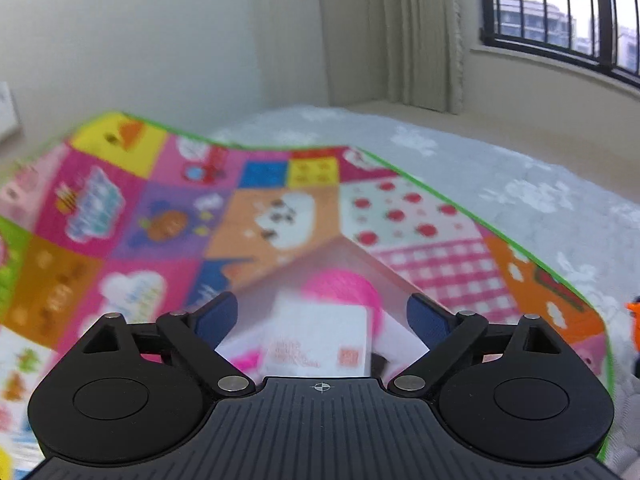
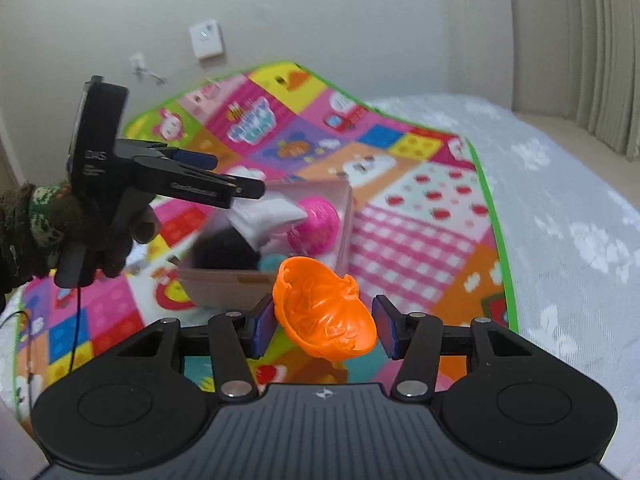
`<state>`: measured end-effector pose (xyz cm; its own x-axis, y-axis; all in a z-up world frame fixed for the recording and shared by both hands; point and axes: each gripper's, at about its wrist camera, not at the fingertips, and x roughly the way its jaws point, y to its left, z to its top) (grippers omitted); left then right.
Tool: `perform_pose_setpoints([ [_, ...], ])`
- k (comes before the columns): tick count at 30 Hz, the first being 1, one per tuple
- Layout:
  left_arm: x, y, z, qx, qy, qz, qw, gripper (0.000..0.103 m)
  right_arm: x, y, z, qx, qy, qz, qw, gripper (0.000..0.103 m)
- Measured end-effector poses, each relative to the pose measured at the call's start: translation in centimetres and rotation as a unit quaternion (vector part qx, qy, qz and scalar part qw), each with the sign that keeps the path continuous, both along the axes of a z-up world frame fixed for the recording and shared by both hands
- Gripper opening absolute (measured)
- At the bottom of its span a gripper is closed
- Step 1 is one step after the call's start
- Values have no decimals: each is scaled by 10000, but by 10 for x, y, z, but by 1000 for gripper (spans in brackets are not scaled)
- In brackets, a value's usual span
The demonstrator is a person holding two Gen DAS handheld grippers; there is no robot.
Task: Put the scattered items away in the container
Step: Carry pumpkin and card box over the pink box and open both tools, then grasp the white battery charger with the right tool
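1. At the left of the right wrist view, a gloved hand (image 2: pixel 86 236) is seen holding the left gripper (image 2: pixel 240 190) over the container (image 2: pixel 224 280), a pale box set on the patchwork play mat (image 2: pixel 420 220).
2. In the left wrist view, the left gripper (image 1: pixel 322 316) is seen with its blue pads (image 1: pixel 216 318) wide apart; a white packet (image 1: pixel 320 340) lies low in the centre between them, touched by neither, inside the container (image 1: pixel 344 256).
3. A pink ball (image 1: pixel 340 286) is seen just beyond the packet, also in the box.
4. In the lower centre of the right wrist view, an orange bowl-shaped toy (image 2: pixel 324 312) is held between the fingers of the right gripper (image 2: pixel 324 326); both pads are pressed on its sides, and it is tilted.
5. The toy is seen in front of the container's near wall, not inside it.
6. At the right, a grey patterned bedspread (image 2: pixel 560 220) is seen beside the mat.
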<state>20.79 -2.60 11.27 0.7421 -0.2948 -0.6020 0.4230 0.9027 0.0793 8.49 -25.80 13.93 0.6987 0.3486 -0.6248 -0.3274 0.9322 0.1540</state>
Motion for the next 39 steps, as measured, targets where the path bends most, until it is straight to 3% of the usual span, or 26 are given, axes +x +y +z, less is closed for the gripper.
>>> perform_pose_setpoints([
  [6,-44,36,-20,-76,303,501,9983,98,18,11,-14,-17,121,-25,9999,51],
  [10,-92,75,-18,-301,711,1046,9915,100,25,34,-10,128,171,169,9996,51],
  [13,-125,115,-16,-775,1075,1739,9758,102,29,51,-6,230,193,299,9991,51],
  [17,-164,160,-22,-1337,1461,2695,9424,102,47,73,2,357,98,307,9988,51],
  [20,-183,171,-26,-1405,1653,2820,9346,102,70,90,10,319,-137,206,9992,51],
  [22,-191,175,-26,-1342,1669,2877,9335,102,88,103,13,173,-370,149,9991,54],
  [23,-193,176,-25,-1341,1655,2924,9323,102,95,108,13,88,-407,112,9991,65],
  [24,-195,178,-22,-1370,1609,2972,9311,102,100,111,13,11,-417,61,9991,69],
  [29,-201,188,-8,-1368,1231,3174,9303,103,95,114,15,-133,-360,113,9992,69],
  [31,-202,198,-1,-1215,927,3517,9236,103,86,112,13,-218,-288,191,9992,69],
  [33,-204,215,8,-1144,531,4046,9058,103,76,112,10,-363,-179,351,9986,69],
  [35,-206,237,16,-1310,120,4626,8767,103,65,118,9,-528,-70,576,9969,70],
  [37,-201,256,20,-1647,-218,5187,8386,103,58,130,6,-600,67,790,9950,71],
  [38,-195,264,18,-1833,-276,5473,8162,103,57,138,5,-598,154,868,9943,72],
  [39,-190,272,16,-1999,-280,5664,7990,103,57,148,3,-587,241,936,9936,72],
])
